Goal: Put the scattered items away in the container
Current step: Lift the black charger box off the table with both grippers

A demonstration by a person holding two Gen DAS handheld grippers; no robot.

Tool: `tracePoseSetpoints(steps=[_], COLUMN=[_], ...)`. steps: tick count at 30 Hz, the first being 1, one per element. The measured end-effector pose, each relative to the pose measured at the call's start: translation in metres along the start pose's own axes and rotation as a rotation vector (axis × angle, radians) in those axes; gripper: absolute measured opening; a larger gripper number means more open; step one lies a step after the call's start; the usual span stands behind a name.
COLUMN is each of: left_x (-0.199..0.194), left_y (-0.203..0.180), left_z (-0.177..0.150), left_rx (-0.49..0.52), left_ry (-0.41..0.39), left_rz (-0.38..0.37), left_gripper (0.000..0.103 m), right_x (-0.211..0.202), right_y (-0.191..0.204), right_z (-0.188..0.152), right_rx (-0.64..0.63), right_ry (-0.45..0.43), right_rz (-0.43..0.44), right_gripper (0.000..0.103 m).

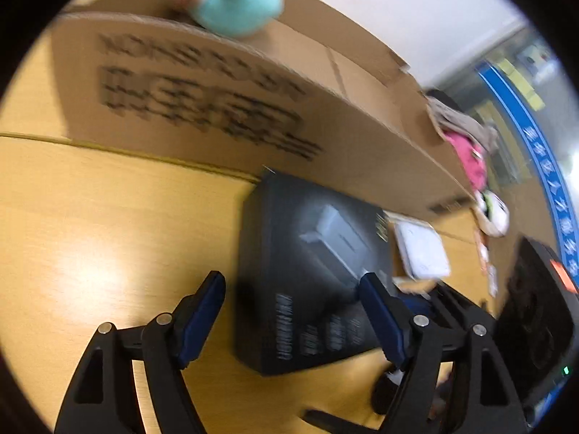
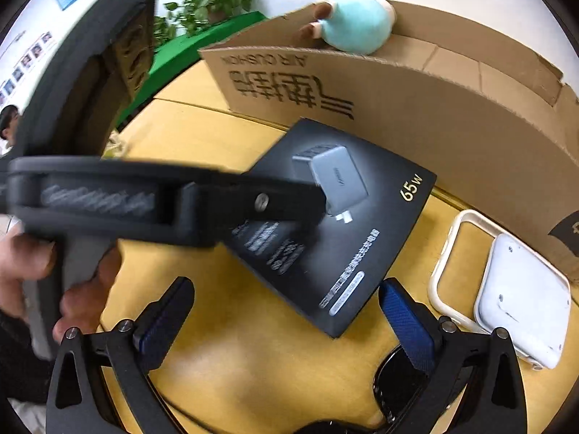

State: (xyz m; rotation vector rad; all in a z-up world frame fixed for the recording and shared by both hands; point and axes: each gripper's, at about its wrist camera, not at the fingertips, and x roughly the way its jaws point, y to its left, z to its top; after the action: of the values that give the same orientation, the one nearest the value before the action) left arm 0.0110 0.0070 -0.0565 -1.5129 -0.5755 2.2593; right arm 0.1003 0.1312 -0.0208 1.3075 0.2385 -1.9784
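Observation:
A black charger box [image 1: 311, 260] lies flat on the yellow table [image 1: 108, 235], right in front of the cardboard container [image 1: 224, 108]. My left gripper [image 1: 293, 307] is open and straddles the box's near end; its blue pads do not visibly press on it. From the right wrist view, one left finger [image 2: 282, 195] reaches over the charger box [image 2: 362, 246], held by a hand [image 2: 83, 289]. My right gripper [image 2: 286, 307] is open above bare table at the box's near corner. Dark sunglasses [image 2: 398, 383] lie under its right finger.
A teal plush [image 2: 358, 23] rests on the container's far rim [image 2: 470, 58]. A white phone bumper [image 2: 443, 271] and a white flat device [image 2: 524, 307] lie right of the charger box. Pink and white items [image 1: 470, 162] sit past the container's end.

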Motion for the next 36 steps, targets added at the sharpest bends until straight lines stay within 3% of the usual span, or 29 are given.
tracePoseSetpoints(steps=[4, 9, 16, 26, 36], left_x=[0.003, -0.007, -0.043, -0.089, -0.111], left_y=[-0.008, -0.016, -0.049, -0.085, -0.097], left_z=[-0.005, -0.015, -0.012, -0.005, -0.002], left_rx=[0.032, 0.076, 0.147, 0.23, 0.263], left_ry=[-0.006, -0.063, -0.145, -0.274, -0.331], left_rz=[-0.008, -0.004, -0.003, 0.013, 0.023], left_gripper=[0.077, 0.077, 0.077, 0.077, 0.077], right_x=[0.005, -0.002, -0.041, -0.097, -0.12], right_y=[-0.003, -0.002, 0.012, 0.026, 0.035], right_z=[-0.002, -0.009, -0.011, 0.007, 0.02], right_rx=[0.018, 0.042, -0.028, -0.065, -0.106], right_ry=[-0.011, -0.065, -0.192, -0.329, -0.374], right_rz=[-0.081, -0.089, -0.156, -0.189, -0.206], right_gripper=[0.102, 0.098, 0.097, 0.096, 0.096])
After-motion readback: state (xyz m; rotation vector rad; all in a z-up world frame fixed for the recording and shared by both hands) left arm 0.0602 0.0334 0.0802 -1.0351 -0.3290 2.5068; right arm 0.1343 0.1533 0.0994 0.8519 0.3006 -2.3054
